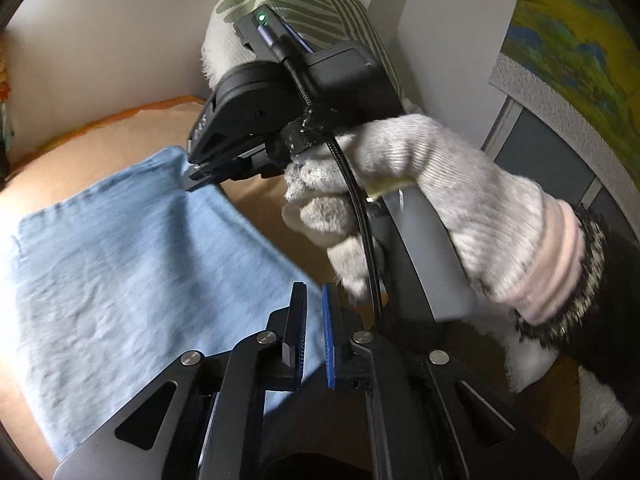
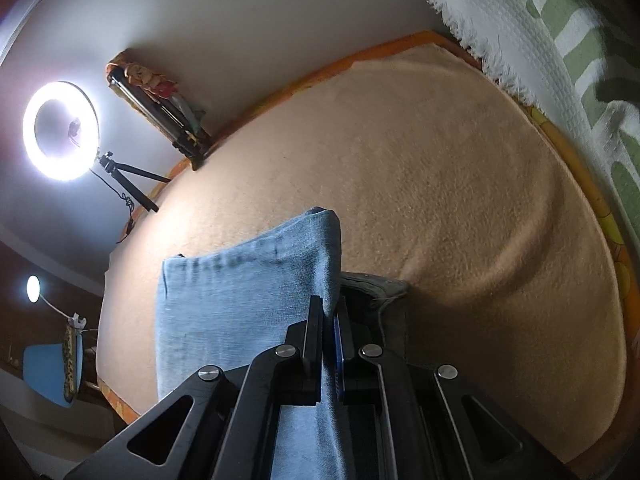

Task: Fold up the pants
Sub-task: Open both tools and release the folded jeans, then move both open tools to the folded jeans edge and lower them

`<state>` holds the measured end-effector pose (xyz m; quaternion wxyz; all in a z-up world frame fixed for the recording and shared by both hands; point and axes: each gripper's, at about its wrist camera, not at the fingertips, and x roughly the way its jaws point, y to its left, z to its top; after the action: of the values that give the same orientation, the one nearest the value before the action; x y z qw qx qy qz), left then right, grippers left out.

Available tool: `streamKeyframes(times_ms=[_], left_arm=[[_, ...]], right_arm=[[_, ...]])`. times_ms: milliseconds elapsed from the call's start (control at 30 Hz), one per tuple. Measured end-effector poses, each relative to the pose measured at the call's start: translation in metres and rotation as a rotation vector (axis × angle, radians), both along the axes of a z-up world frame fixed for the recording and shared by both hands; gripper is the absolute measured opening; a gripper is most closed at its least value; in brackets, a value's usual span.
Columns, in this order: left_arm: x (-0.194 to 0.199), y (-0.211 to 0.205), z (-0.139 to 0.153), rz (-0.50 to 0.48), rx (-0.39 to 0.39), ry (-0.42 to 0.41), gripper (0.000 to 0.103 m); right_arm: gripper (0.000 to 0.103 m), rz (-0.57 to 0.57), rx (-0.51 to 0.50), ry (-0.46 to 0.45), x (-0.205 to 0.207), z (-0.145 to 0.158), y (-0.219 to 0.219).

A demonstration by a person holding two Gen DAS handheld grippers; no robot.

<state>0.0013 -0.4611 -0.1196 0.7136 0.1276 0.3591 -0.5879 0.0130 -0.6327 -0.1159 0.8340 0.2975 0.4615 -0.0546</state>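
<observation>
Light blue denim pants [image 1: 120, 260] lie stretched over a peach blanket [image 1: 100, 148]. In the left wrist view my left gripper [image 1: 314, 316] is at the bottom, its jaws shut on the pants' near edge, with blue cloth showing in the narrow gap. Further up, my right gripper [image 1: 196, 180] pinches the far corner of the same edge, held by a hand in a grey knit glove [image 1: 420, 184]. In the right wrist view the right gripper [image 2: 329, 312] is shut on a fold of the pants [image 2: 240, 300], which hang to the left above the blanket [image 2: 440, 180].
A white and green striped cloth [image 2: 560, 40] lies along the bed's far right edge. A lit ring light [image 2: 60, 130] on a small tripod [image 2: 132, 184] stands at the bed's left corner by the wall. A colourful painting [image 1: 568, 40] hangs at the right.
</observation>
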Motion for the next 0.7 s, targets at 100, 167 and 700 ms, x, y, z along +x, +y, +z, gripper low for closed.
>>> streamKeyframes(times_ms=[100,167,700], left_arm=[[-0.001,0.014,0.01,0.014,0.001,-0.008,0.008],[0.004,0.023,0.015,0.033,0.004,-0.02,0.008],[0.038,0.084,0.042,0.237,-0.003,-0.15,0.052]], right_arm=[[0.006,0.005,-0.032,0.017,0.004,-0.004,0.001],[0.009,0.01,-0.062,0.02,0.004,-0.002,0.004],[0.072,0.05,-0.239,-0.007,-0.023,0.024,0.029]])
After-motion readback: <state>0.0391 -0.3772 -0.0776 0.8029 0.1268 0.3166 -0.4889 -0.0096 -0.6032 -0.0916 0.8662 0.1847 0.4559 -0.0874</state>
